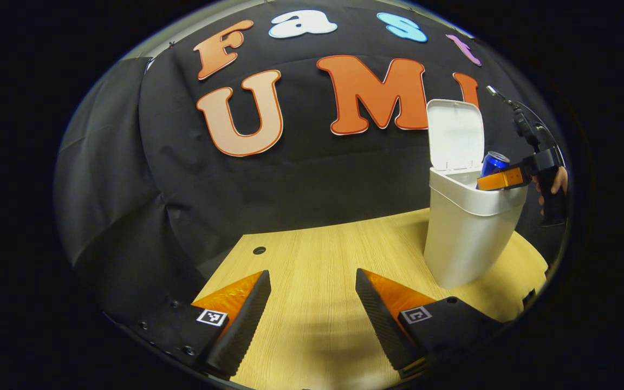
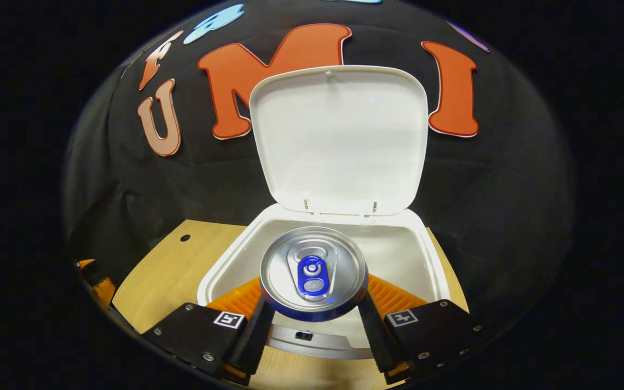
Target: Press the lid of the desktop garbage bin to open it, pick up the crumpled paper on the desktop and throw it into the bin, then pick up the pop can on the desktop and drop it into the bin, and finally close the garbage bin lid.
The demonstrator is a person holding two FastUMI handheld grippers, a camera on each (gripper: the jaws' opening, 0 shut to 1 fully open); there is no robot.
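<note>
Two fingers of the right gripper [image 2: 312, 319] clamp the pop can [image 2: 313, 271] by its sides, holding it over the mouth of the garbage bin [image 2: 426, 254] so that it would fall inside if let go. The lid [image 2: 339, 135] stands upright at the far edge, leaving the mouth clear. The left gripper [image 1: 312, 319] hangs open and holds nothing, low over the counter [image 1: 317, 254], left of the bin and out of the way.

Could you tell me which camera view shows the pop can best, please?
The right gripper view: the pop can sits close up, its top facing the camera. The left gripper view shows it small and far off, above the bin.
</note>
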